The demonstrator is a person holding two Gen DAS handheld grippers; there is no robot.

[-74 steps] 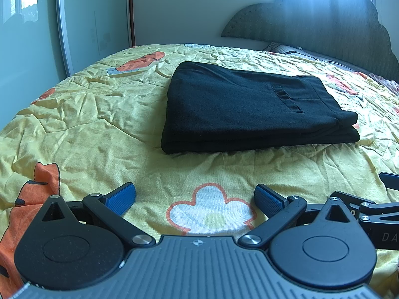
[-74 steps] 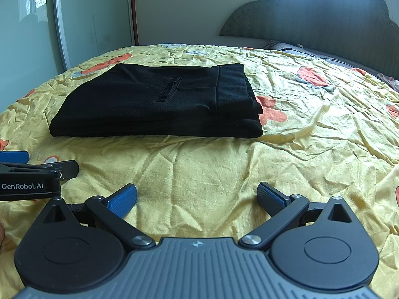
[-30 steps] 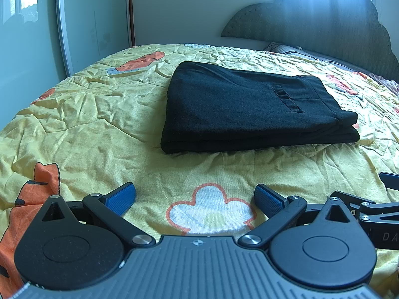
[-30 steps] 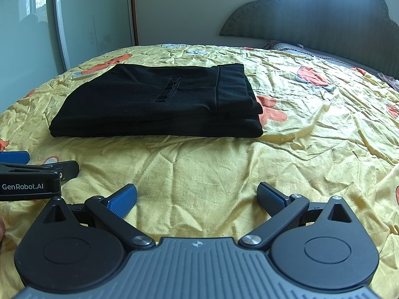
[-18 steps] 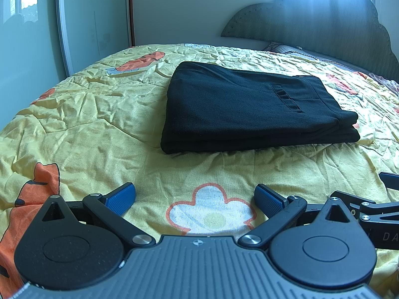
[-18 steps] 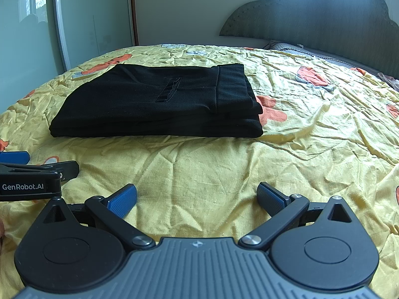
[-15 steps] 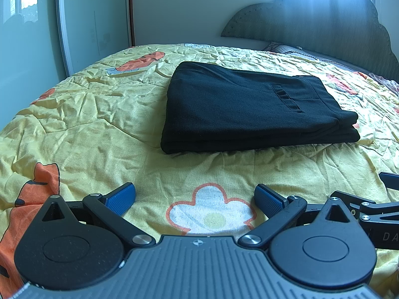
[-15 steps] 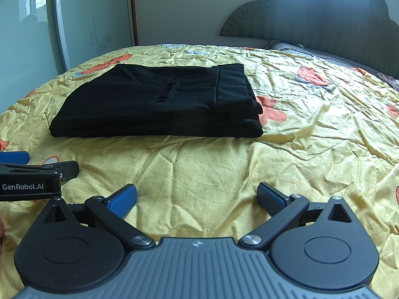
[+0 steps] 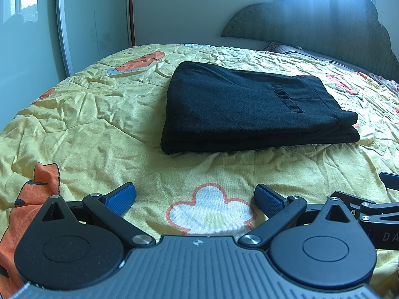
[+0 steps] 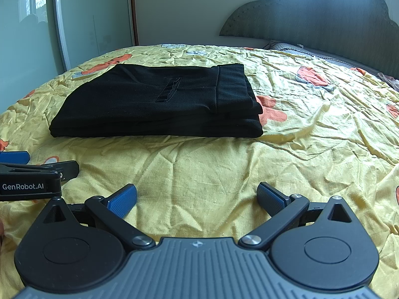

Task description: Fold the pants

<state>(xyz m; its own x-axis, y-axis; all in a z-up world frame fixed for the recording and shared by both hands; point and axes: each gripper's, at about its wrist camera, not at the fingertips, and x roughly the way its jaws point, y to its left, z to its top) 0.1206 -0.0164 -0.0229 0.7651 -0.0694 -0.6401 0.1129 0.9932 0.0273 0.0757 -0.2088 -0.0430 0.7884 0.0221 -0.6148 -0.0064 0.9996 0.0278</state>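
Note:
Black pants [image 9: 244, 107] lie folded into a flat rectangular stack on the yellow bedspread [image 9: 99, 129]; they also show in the right wrist view [image 10: 159, 102]. My left gripper [image 9: 194, 196] is open and empty, low over the bedspread well in front of the pants. My right gripper [image 10: 197, 196] is open and empty, also well short of the pants. The left gripper's body shows at the left edge of the right wrist view [image 10: 30, 179]. The right gripper's body shows at the right edge of the left wrist view [image 9: 374, 211].
The bedspread is wrinkled, with orange and white flower prints [image 9: 212, 211]. A padded grey headboard [image 10: 324, 17] and a pillow [image 9: 286, 49] are at the far right. A glass sliding door [image 10: 94, 17] and a white wall stand behind the bed.

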